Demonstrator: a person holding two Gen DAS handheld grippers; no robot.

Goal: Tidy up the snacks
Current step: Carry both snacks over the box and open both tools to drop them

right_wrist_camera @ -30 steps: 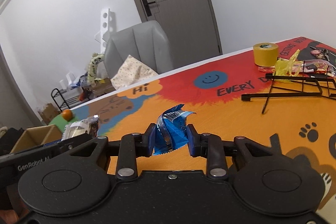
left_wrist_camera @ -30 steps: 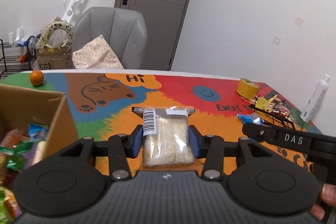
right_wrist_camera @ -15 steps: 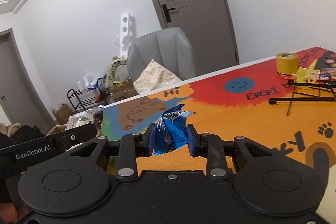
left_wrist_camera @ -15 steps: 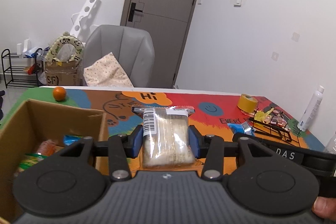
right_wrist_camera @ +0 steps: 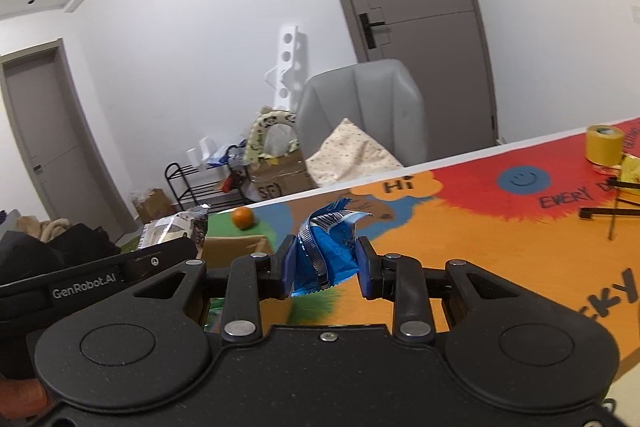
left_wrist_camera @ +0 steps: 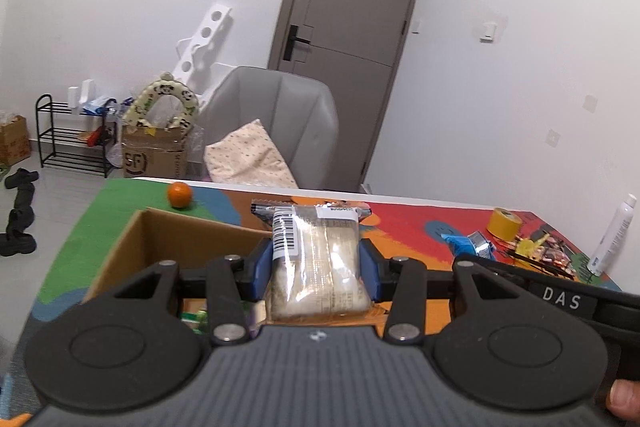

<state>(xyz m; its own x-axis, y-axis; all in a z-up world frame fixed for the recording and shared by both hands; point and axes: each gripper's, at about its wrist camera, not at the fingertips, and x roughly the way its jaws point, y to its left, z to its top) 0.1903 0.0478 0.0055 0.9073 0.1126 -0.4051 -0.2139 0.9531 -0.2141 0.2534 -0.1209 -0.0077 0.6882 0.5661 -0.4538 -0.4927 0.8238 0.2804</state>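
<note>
A clear biscuit pack (left_wrist_camera: 318, 259) is pinched upright in the left gripper (left_wrist_camera: 316, 269), with the cardboard box (left_wrist_camera: 192, 247) lying just below-left, nearer than the right gripper (right_wrist_camera: 325, 263) clamping a blue wrapper (right_wrist_camera: 326, 255).

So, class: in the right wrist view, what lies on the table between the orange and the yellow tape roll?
Nothing: between the orange and the yellow tape roll shows only the printed tablecloth, seen in the right wrist view.

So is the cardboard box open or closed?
Open: the cardboard box shows its bare inside wall, with snack packets visible inside.
</note>
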